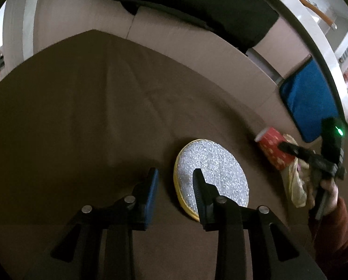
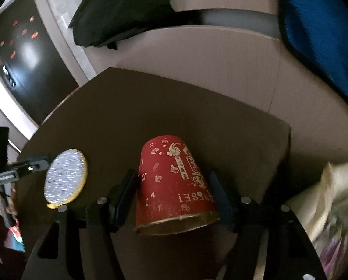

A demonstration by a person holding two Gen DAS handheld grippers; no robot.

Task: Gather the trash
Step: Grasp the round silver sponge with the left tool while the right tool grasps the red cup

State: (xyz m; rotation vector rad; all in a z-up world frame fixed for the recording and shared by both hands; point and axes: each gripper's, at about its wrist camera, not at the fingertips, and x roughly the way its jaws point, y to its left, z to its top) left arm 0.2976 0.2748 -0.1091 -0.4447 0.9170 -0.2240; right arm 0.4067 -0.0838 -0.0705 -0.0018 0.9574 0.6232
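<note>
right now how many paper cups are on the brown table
1. The red paper cup lies on its side near the table's right end, between the right tongs, beside a yellowish bag. More could be hidden outside the views.

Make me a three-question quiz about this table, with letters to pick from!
1. Where is the red paper cup?
A. on the floor
B. between the right gripper's fingers
C. on top of the disc

2. What colour is the rim of the round glittery silver disc?
A. green
B. purple
C. yellow

3. How is the left gripper?
A. open with nothing between its fingers
B. shut on the cup
C. shut on the disc

Answers:
1 B: one finger shows on each side of the cup.
2 C: a yellow band rings the glitter.
3 A: bare brown tabletop shows in the gap.
</note>
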